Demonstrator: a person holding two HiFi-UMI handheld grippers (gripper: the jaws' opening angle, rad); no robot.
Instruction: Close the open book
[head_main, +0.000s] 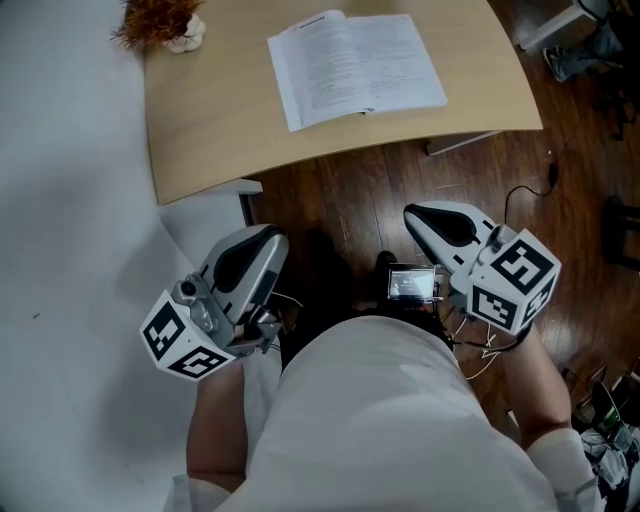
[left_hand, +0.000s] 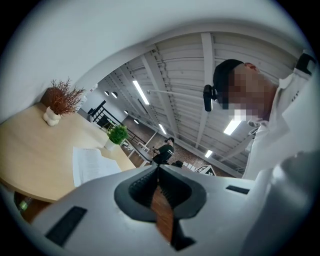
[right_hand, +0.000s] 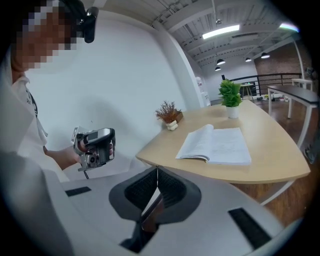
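Nothing is done yet: the book (head_main: 355, 65) lies open on the surface (head_main: 200, 140), well apart from the left gripper (head_main: 268, 236) and right gripper (head_main: 418, 213), both with jaws together and empty.

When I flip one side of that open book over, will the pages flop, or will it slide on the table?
The book looks like a thin paperback, so the lifted half will probably bend and fan. It lies flat on the smooth table, so a sideways push may slide it.
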